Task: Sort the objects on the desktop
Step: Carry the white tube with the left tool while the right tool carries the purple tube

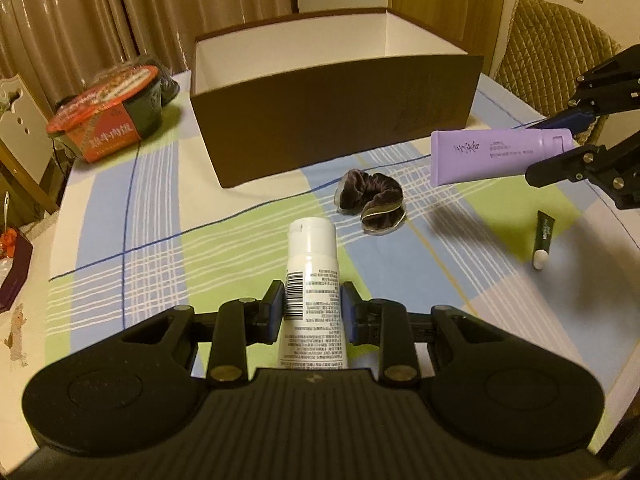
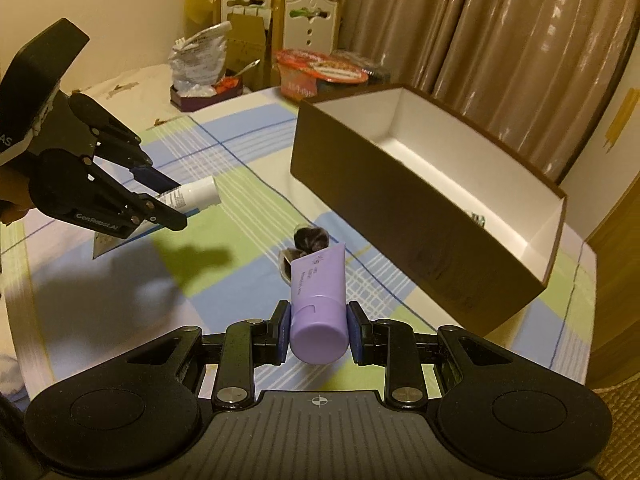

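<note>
Tubes are both up off the checked tablecloth (image 1: 160, 208): white tube (image 1: 312, 272) pinched at its middle by the left gripper (image 1: 313, 308), purple tube (image 2: 318, 292) clamped near its cap by the right gripper (image 2: 318, 330). Between them a dark scrunchie (image 1: 370, 198) lies on the cloth, just before the open brown box (image 1: 332, 120). Small green tube (image 1: 543, 238) rests off right.
</note>
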A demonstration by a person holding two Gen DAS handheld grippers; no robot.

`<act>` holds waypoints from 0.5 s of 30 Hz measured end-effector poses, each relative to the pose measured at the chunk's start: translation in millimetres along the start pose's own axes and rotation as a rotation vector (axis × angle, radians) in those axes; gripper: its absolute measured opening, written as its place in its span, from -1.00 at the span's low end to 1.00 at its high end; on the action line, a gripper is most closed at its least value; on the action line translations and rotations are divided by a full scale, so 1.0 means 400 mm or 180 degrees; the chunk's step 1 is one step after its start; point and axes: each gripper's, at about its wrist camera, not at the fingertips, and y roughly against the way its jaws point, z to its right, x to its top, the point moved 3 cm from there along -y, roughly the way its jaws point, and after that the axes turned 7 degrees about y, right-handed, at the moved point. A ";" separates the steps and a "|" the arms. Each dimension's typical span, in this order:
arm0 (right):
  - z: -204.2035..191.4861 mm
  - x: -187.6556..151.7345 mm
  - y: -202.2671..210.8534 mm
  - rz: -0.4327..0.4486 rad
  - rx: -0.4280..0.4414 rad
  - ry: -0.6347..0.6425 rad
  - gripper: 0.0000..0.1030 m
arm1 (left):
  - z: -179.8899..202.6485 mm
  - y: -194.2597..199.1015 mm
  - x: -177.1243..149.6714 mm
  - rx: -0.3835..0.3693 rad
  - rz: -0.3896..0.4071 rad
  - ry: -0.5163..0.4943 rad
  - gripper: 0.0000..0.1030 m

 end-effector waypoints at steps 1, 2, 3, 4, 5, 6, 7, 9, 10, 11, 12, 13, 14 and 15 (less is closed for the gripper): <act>-0.004 0.001 0.008 0.0016 -0.0018 -0.0005 -0.46 | 0.001 0.010 0.001 0.0003 0.0022 -0.0010 -0.51; -0.008 0.001 0.015 0.0033 -0.0036 -0.0009 -0.46 | 0.002 0.019 0.003 0.0006 0.0045 -0.0021 -0.51; -0.011 0.002 0.023 0.0049 -0.0055 -0.0014 -0.46 | 0.003 0.028 0.005 0.0009 0.0068 -0.0032 -0.51; -0.015 0.003 0.030 0.0068 -0.0070 -0.0014 -0.46 | 0.003 0.037 0.008 0.0012 0.0090 -0.0044 -0.51; -0.017 0.005 0.037 0.0088 -0.0084 -0.0011 -0.46 | 0.005 0.047 0.012 0.0017 0.0118 -0.0057 -0.51; -0.020 0.007 0.044 0.0108 -0.0097 -0.0008 -0.46 | 0.005 0.055 0.016 0.0019 0.0144 -0.0068 -0.51; -0.023 0.009 0.051 0.0128 -0.0111 -0.0005 -0.46 | 0.005 0.063 0.021 0.0022 0.0168 -0.0078 -0.51; -0.025 0.016 0.064 0.0168 -0.0146 0.0013 -0.46 | 0.006 0.077 0.032 0.0029 0.0218 -0.0103 -0.51; -0.024 0.021 0.070 0.0189 -0.0166 0.0021 -0.46 | 0.007 0.083 0.039 0.0035 0.0243 -0.0118 -0.51; -0.021 0.026 0.074 0.0211 -0.0185 0.0026 -0.46 | 0.007 0.090 0.046 0.0041 0.0268 -0.0133 -0.51; -0.018 0.032 0.079 0.0234 -0.0205 0.0032 -0.46 | 0.008 0.094 0.052 0.0043 0.0291 -0.0143 -0.51; -0.015 0.037 0.084 0.0254 -0.0223 0.0036 -0.46 | 0.008 0.099 0.060 0.0045 0.0316 -0.0150 -0.51; -0.010 0.042 0.088 0.0272 -0.0240 0.0041 -0.46 | 0.009 0.103 0.069 0.0047 0.0342 -0.0158 -0.51; -0.006 0.046 0.093 0.0289 -0.0258 0.0049 -0.46 | 0.009 0.106 0.077 0.0047 0.0364 -0.0167 -0.51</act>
